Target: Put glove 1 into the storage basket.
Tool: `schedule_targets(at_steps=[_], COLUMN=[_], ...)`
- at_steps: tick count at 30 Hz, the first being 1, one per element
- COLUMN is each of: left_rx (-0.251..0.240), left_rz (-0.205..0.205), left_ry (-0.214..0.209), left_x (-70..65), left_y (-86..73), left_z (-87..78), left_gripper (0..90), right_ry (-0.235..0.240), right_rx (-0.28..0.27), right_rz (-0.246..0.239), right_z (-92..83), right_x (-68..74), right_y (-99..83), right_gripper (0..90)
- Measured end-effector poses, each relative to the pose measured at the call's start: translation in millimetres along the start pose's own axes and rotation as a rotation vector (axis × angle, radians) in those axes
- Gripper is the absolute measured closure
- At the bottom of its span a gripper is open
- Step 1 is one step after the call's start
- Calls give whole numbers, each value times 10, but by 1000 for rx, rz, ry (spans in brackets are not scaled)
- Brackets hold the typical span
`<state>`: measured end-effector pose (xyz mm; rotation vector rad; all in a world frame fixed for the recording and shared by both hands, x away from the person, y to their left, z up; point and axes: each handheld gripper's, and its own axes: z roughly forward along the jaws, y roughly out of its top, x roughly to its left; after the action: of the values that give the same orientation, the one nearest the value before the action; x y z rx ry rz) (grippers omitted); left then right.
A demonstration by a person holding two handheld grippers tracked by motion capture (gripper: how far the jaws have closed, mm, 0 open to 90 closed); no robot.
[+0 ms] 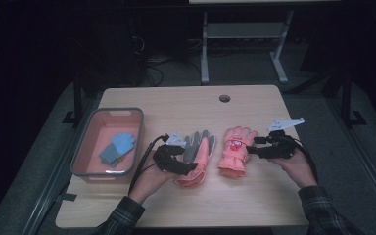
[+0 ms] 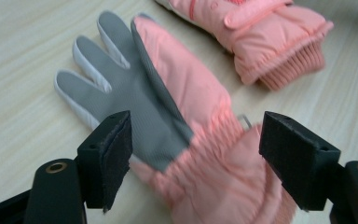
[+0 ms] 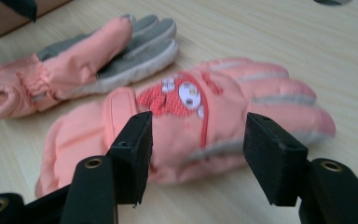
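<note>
High view has two pink gloves side by side mid-table: the left glove (image 1: 197, 157) lies palm-up, grey side showing, and the right glove (image 1: 234, 151) has its patch up. The left gripper (image 1: 188, 167) sits at the left glove's cuff, jaws spread either side, not squeezing. The right gripper (image 1: 251, 148) hangs just beside the right glove, jaws apart, nothing clamped. A blue glove (image 1: 117, 147) lies in the bin (image 1: 83, 145) off left.
</note>
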<state>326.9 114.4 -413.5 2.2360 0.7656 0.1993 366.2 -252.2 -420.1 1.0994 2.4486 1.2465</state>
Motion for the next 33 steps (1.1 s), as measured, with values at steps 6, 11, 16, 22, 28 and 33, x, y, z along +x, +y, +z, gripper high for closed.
schedule_targets(at_steps=[6,11,16,22,28,33], left_rx=[14,8,16,19,18,16], left_rz=[-1,-11,-1,5,3,1], left_ry=[-1,-6,-14,-11,-10,-14], left_x=[-41,-58,-69,-61,-66,-70], left_y=[-179,-302,-353,-349,-350,-353], left_z=[-67,-130,-140,-136,-133,-130], left_gripper=[213,190,190,190,190,190], right_ry=[17,28,16,-48,-45,-31], right_rx=[-1,20,98,134,136,113], right_rz=[-4,-37,-64,-162,-161,-113], right_z=[178,353,552,655,670,616], right_x=[-48,-70,-96,2,-6,-37], right_y=[173,238,198,119,105,133], right_gripper=[387,379,403,623,835,869])
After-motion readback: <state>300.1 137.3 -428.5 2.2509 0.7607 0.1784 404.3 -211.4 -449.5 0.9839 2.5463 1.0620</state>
